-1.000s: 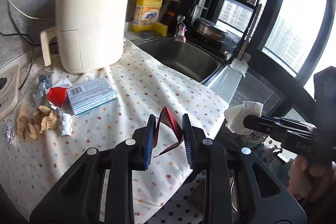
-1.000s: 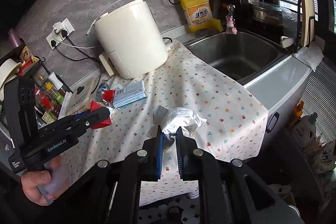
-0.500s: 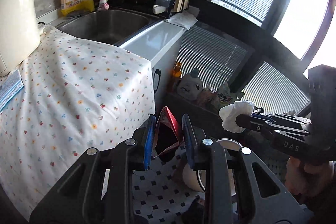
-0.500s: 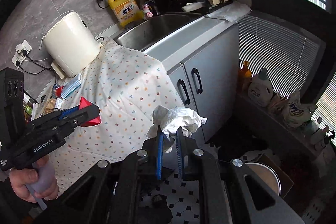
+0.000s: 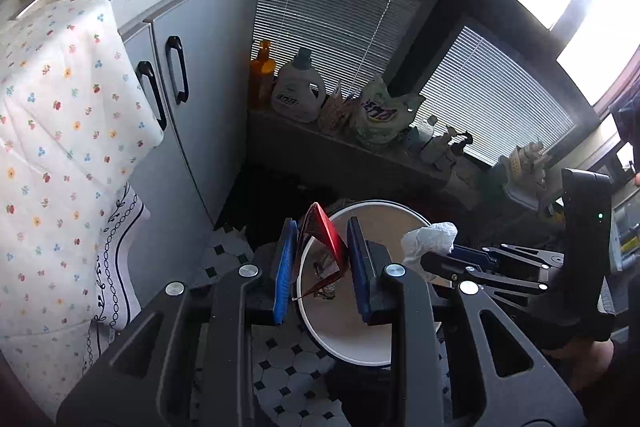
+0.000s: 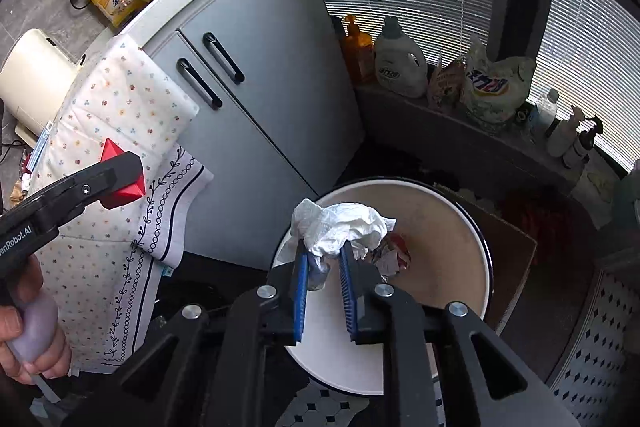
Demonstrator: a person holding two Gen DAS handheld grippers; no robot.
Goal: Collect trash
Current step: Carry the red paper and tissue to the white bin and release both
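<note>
My left gripper [image 5: 321,227] is shut on a folded red wrapper [image 5: 328,235], which hangs over the near rim of a round white bin [image 5: 380,203] on the floor. In the right wrist view the same gripper [image 6: 124,179] and wrapper [image 6: 128,191] are up at the left, in a person's hand. My right gripper [image 6: 323,251] points down into the bin [image 6: 448,239]. Its jaws are opening, and a crumpled white tissue [image 6: 340,223] sits loosely across the fingertips. Crumpled red and white trash [image 6: 394,257] lies at the bottom of the bin.
A grey cabinet [image 6: 248,115] with two black handles stands left of the bin, and a floral cloth [image 5: 60,147] hangs over its counter edge. Detergent bottles and bags [image 6: 400,67] line a low ledge under the blinds. Cardboard [image 6: 516,247] lies beside the bin on the tiled floor.
Both grippers swung off the countertop and sank until they hang over the floor bin. The right jaws have spread apart around the tissue. The left grip on the wrapper is unchanged.
</note>
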